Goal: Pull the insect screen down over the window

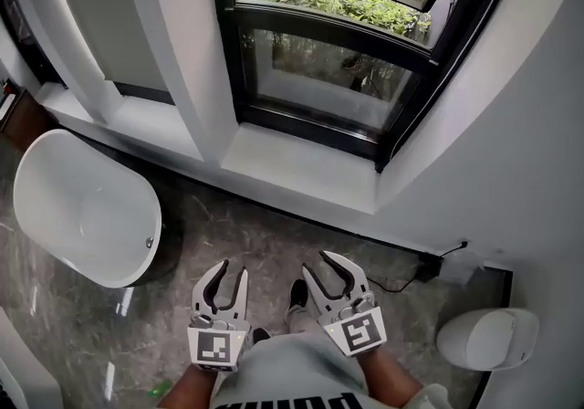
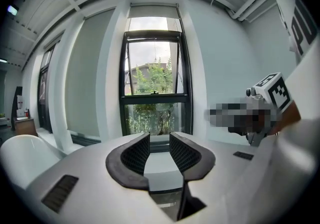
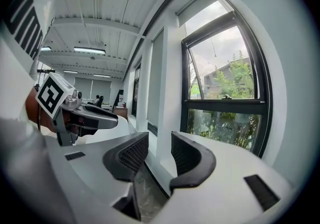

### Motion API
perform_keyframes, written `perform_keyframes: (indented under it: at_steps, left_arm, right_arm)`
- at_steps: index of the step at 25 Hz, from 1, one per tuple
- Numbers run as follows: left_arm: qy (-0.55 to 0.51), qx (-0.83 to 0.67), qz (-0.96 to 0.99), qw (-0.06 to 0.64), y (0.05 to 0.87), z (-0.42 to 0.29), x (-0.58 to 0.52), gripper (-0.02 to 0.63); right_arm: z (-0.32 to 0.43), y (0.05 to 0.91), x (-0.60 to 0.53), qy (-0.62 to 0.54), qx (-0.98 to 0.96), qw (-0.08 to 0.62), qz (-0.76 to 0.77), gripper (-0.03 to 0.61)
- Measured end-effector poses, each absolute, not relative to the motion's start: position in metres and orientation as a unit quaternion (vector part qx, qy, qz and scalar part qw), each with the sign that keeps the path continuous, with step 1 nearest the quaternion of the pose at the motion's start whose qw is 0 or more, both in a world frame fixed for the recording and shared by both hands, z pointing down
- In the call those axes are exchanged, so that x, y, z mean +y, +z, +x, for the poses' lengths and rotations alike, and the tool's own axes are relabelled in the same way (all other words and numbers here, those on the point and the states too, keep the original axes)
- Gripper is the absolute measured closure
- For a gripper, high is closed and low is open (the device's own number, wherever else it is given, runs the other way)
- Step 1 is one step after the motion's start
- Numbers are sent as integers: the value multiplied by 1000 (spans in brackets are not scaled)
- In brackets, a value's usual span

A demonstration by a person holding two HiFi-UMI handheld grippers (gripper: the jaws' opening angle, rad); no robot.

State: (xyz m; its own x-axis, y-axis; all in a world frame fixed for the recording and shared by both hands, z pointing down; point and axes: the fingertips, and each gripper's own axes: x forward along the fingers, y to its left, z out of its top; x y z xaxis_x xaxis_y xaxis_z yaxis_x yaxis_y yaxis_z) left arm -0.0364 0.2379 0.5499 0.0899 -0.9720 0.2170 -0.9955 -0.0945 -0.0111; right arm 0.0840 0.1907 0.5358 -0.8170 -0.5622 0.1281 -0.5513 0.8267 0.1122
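Left gripper (image 1: 232, 270) and right gripper (image 1: 318, 264) gape empty — only their own views show the whole window (image 2: 155, 83).

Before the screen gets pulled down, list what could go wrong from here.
The cord in the window is thin and hangs high; the open, empty left gripper and right gripper, held low, might slip off it. A cable lies on the floor by the wall; stepping closer could snag it.
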Motion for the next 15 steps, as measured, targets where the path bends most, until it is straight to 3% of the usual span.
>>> perform_keyframes:
  at_steps: [6, 11, 15]
  left_arm:
    - [104, -652, 749, 55, 539, -2, 142, 474]
    - [119, -639, 759, 37, 517, 20, 89, 468]
    - [128, -633, 763, 21, 498, 27, 58, 447]
  right_arm:
    - [112, 525, 102, -36, -958, 37, 283, 448]
    - [137, 513, 48, -63, -954, 54, 288, 444]
    - [146, 497, 25, -87, -953, 67, 281, 378]
